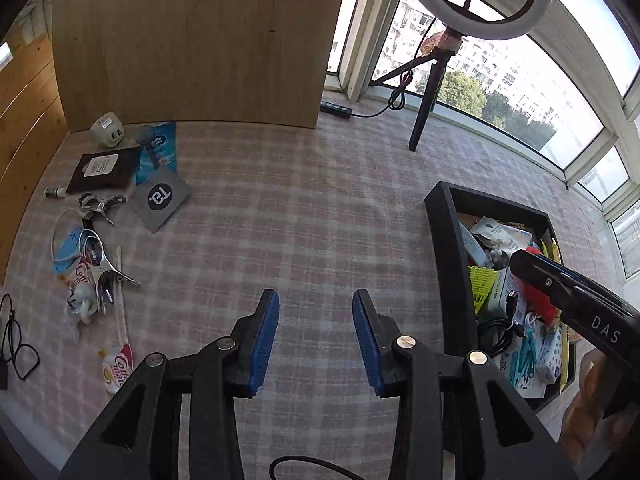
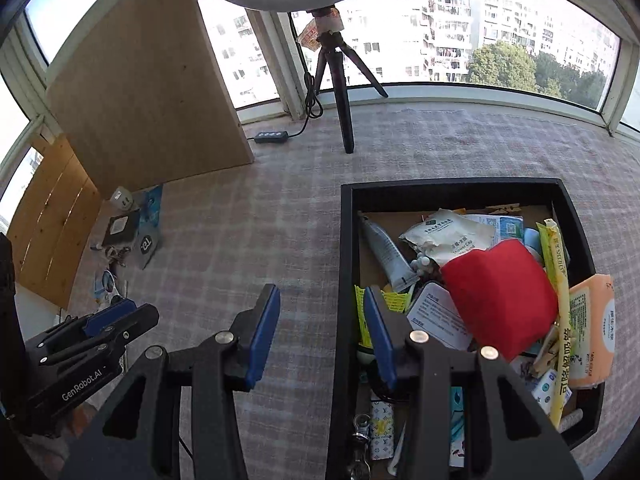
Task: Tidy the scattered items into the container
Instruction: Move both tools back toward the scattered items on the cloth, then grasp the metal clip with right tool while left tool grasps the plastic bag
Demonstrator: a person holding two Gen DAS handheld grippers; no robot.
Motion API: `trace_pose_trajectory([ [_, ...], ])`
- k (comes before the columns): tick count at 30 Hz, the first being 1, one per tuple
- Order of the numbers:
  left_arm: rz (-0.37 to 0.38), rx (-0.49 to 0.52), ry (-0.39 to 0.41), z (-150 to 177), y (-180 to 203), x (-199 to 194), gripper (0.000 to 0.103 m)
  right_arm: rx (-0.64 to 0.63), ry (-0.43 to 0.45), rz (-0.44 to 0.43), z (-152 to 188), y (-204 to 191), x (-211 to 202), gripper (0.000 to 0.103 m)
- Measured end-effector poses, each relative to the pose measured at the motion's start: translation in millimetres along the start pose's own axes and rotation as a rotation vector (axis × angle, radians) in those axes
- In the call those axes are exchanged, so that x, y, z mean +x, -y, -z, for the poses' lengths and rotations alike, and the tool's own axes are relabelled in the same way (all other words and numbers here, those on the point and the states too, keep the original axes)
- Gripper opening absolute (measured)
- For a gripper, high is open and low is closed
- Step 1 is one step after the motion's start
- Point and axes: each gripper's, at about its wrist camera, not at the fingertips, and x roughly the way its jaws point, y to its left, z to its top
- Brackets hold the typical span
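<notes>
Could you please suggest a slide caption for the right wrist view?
Open right tongs hover empty at the rim of the black tray, already heaped with a red pouch and packets.

Left wrist view looks forward and down along its hand-held gripper [image 1: 316,336] over the checked counter [image 1: 304,208]; the black container [image 1: 448,248] sits at frame right. Right wrist view faces likewise, closer above that container [image 2: 346,264], lower right. Both share the ring-light tripod [image 1: 426,100] [image 2: 344,96] and wooden board [image 1: 192,40] [image 2: 140,92].
</notes>
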Motion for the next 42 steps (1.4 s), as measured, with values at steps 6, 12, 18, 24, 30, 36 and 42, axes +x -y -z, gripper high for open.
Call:
trace_pose_trajectory([
  [6, -0.084, -0.116, 0.003, 9, -91, -6, 0.036, -0.106, -0.036, -0.077, -1, -79, 31, 0.043],
  [12, -0.137, -0.212, 0.002, 28, -174, -12, 0.036, -0.209, -0.084, -0.150, 1, -157, 62, 0.043],
  [18, -0.124, -0.221, -0.035, 46, -230, -2, 0.036, -0.331, -0.142, -0.204, 3, -232, 92, 0.043],
  [24, -0.104, -0.203, -0.054, 52, -256, 12, 0.036, -0.412, -0.225, -0.238, 7, -294, 132, 0.040],
  [30, -0.068, -0.159, -0.083, 47, -257, 29, 0.036, -0.471, -0.297, -0.234, 10, -337, 169, 0.035],
  [36, -0.071, -0.119, -0.094, 40, -250, 42, 0.038, -0.480, -0.357, -0.221, 10, -357, 203, 0.031],
  [42, -0.071, -0.134, -0.091, 36, -254, 50, 0.044, -0.492, -0.391, -0.210, 11, -369, 224, 0.029],
])
